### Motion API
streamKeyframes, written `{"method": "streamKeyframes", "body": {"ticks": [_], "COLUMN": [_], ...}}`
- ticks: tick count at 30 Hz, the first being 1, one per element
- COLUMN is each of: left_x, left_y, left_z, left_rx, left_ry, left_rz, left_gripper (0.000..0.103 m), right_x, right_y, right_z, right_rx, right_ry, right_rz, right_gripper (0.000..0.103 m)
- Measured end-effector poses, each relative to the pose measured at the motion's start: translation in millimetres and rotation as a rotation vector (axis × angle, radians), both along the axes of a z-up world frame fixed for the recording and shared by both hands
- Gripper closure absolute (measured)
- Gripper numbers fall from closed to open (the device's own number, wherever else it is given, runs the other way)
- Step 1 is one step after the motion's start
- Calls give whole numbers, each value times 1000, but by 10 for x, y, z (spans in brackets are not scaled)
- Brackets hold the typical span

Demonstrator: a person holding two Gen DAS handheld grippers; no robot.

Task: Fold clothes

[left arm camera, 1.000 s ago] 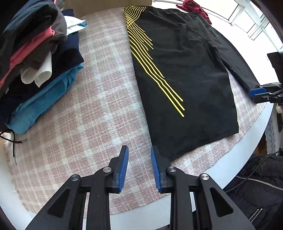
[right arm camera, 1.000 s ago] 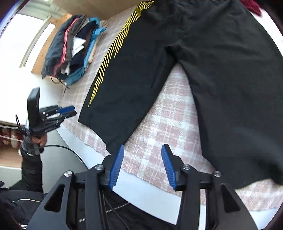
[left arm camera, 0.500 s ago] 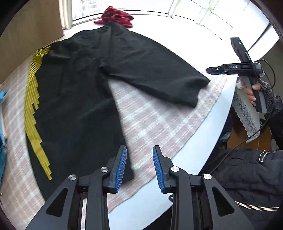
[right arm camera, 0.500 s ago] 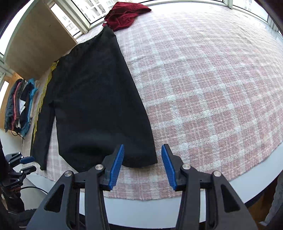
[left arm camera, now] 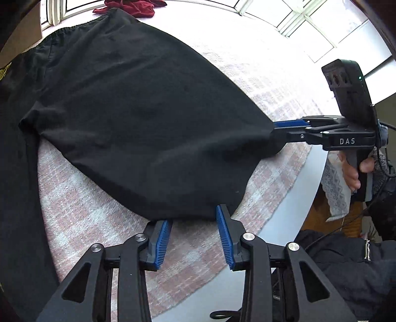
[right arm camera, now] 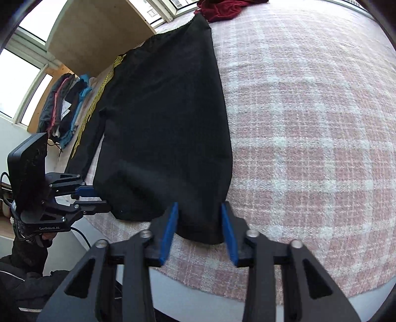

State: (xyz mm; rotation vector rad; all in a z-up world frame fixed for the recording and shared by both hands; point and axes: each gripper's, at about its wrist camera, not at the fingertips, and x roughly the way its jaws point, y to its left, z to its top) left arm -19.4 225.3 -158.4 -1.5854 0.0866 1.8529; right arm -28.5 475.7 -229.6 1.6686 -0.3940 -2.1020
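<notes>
Black shorts with yellow side stripes [left arm camera: 138, 119] lie spread on the pink checked cloth [left arm camera: 86, 218]; they also show in the right wrist view [right arm camera: 163, 128]. My left gripper [left arm camera: 193, 230] is open, its blue pads either side of the near hem of the right leg. My right gripper [right arm camera: 199, 228] is open with the other hem corner between its pads. In the left wrist view the right gripper [left arm camera: 284, 128] reaches the leg's far corner. In the right wrist view the left gripper [right arm camera: 91, 198] sits at the hem's left corner.
A pile of folded clothes [right arm camera: 66, 106] lies at the far left of the table. A dark red garment [right arm camera: 222, 7] lies at the far edge by the window. The white table edge [left arm camera: 284, 223] runs close under both grippers. A black jacket [left arm camera: 346, 272] is below the table.
Both grippers have moved in to the hem of the shorts' right leg. The left gripper swung from the striped leg to this one. Both stay open.
</notes>
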Motion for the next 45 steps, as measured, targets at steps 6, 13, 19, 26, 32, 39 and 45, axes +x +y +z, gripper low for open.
{"method": "streamKeyframes", "body": {"ticks": [6, 13, 19, 26, 32, 39, 45], "left_x": [28, 122, 134, 166, 140, 133, -35], "left_y": [-202, -459, 11, 1362, 1843, 1963, 1781], "left_z": [416, 588, 606, 412, 79, 23, 49], "left_rx": [90, -64, -109, -73, -145, -202, -125], "left_ry": [-39, -2, 84, 149, 112, 156, 72], "left_rz": [58, 117, 54, -166, -187, -166, -89], "left_gripper": [92, 63, 63, 61, 61, 64, 101], "right_x": [-61, 111, 75, -80, -254, -654, -1291], "right_y": [196, 165, 486, 1081, 1287, 1266, 861], "right_z": [392, 507, 488, 714, 879, 909, 1006], "right_rx": [-294, 137, 104, 96, 101, 98, 41], "right_ry": [-17, 46, 61, 90, 132, 144, 189], "right_rz": [15, 120, -8, -139, -139, -90, 20], "right_gripper": [100, 54, 54, 54, 54, 54, 54]}}
